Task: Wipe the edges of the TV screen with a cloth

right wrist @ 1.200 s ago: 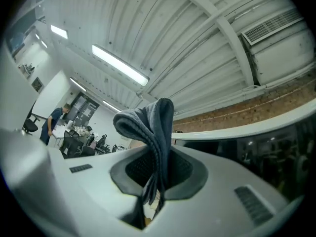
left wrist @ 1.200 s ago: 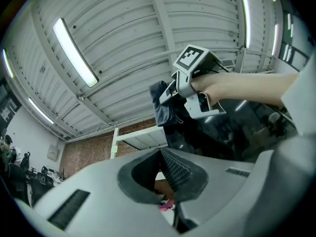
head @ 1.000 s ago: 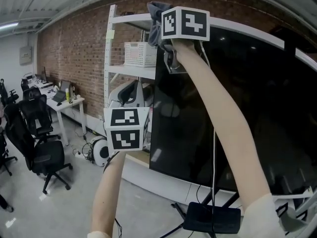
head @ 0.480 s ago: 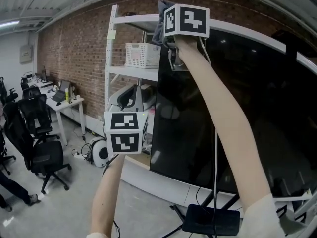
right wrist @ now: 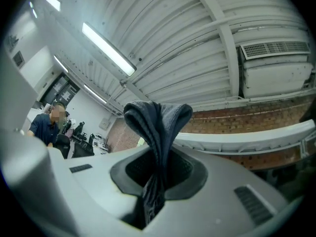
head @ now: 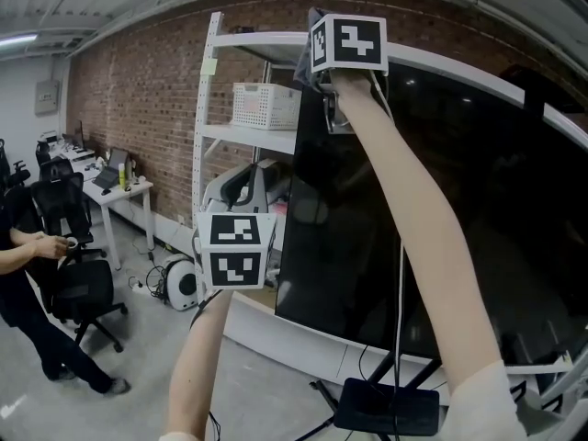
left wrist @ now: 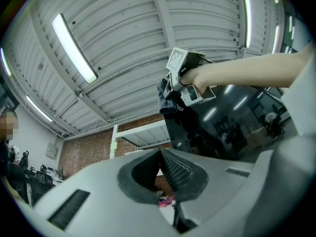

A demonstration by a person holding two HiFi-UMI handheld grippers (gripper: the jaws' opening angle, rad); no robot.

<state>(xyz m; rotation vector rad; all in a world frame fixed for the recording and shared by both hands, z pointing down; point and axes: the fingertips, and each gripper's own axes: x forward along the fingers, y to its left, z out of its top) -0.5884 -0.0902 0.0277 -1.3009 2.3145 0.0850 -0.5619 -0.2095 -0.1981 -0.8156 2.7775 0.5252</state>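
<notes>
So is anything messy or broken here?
Nothing looks odd. The gray cloth is pinched in the right tool up at the top corner of the TV screen, and the left tool is shut and empty.

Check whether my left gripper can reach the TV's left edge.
Probably yes: the left gripper hangs close beside the left edge of the TV screen, nothing visible between them; its jaws are shut and empty.

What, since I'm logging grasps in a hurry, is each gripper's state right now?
Left gripper: closed, nothing between its fingers.
Right gripper: closed, holding the dark cloth.
</notes>
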